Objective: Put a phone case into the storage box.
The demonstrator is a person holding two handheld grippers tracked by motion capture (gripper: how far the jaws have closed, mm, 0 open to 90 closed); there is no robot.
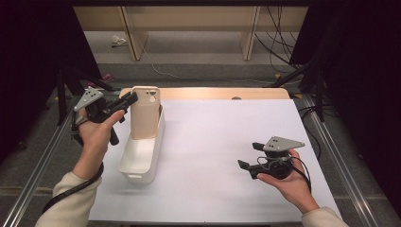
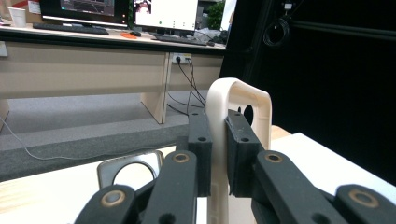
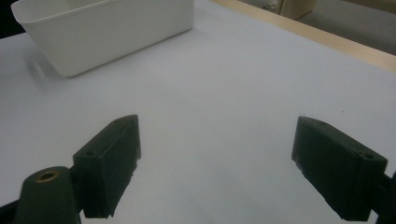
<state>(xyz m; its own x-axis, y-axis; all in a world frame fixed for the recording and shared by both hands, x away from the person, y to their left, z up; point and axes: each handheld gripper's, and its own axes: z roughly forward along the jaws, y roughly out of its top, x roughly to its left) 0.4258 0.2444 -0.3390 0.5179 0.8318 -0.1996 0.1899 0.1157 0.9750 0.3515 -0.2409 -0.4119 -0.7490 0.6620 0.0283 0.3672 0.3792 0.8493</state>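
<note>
One phone case [image 1: 144, 113], beige, stands upright w/ its lower end inside the far end of a white bin [image 1: 141, 158], camera cutout at the top. Left gripper [image 1: 131, 99] has its jaws clamped on the case's upper edge; in the left gripper view the two black pads [image 2: 201, 144] press on either side of the cream-coloured rim, just beside the round hole. Case leans slightly against the bin's far wall, though whether its bottom touches the bin floor can't be told from these views. Step in hand, as I read it: placing the case into the bin (or lifting it out; direction can't be told from one moment). If placing, next move calls for lowering or tipping the case until it rests inside, then spreading the jaws and backing off w/o dragging it. Right gripper [image 1: 246, 166] sits well apart, over the white table sheet [image 1: 227, 137] at the near right, jaws wide apart and holding nothing; right gripper view has both pads spread over bare sheet w/ the bin [image 3: 107, 28] farther off. Counts: 1 case, 1 bin, 2 grippers, 2 hands. Bin otherwise looks empty at its near end. Beyond the table edge: wooden shelf legs, cables on the floor, and monitors on a desk [image 2: 93, 37] in the left gripper view.
</note>
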